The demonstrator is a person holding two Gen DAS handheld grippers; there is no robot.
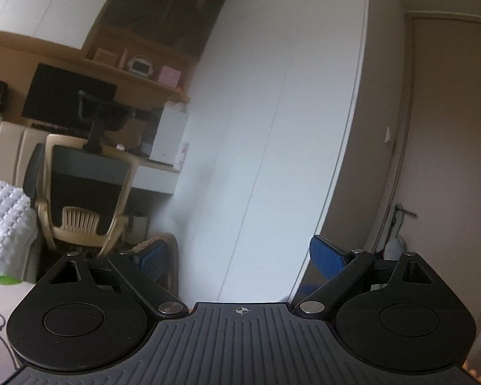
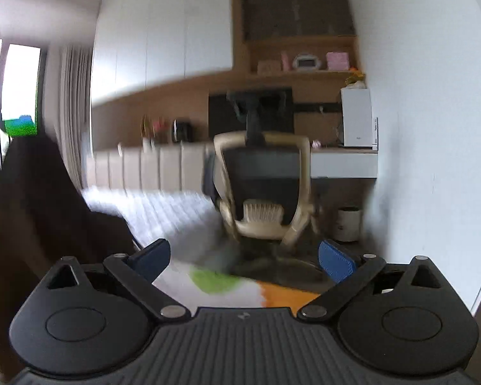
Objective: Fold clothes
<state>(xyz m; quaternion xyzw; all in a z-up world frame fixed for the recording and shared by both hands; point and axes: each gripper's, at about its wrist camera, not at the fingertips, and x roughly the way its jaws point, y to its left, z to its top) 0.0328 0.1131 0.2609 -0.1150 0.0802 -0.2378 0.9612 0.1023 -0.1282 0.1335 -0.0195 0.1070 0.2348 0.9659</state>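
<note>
My left gripper [image 1: 240,261] is open and empty, raised and pointing at a white wardrobe wall. My right gripper [image 2: 243,261] is open and empty, raised above the bed. A dark brown garment [image 2: 45,199] hangs or lies at the left of the right wrist view, blurred, left of my right gripper and apart from it. A cartoon-print sheet [image 2: 227,284] with green and orange patches lies below the right gripper; its corner also shows in the left wrist view [image 1: 0,317].
A beige office chair [image 2: 263,189] stands at a desk with a monitor [image 1: 67,96]. A white quilted blanket [image 1: 3,221] covers the bed. The white wardrobe [image 1: 272,112] and a brown door [image 1: 449,144] are to the right. A small bin [image 2: 349,223] is under the desk.
</note>
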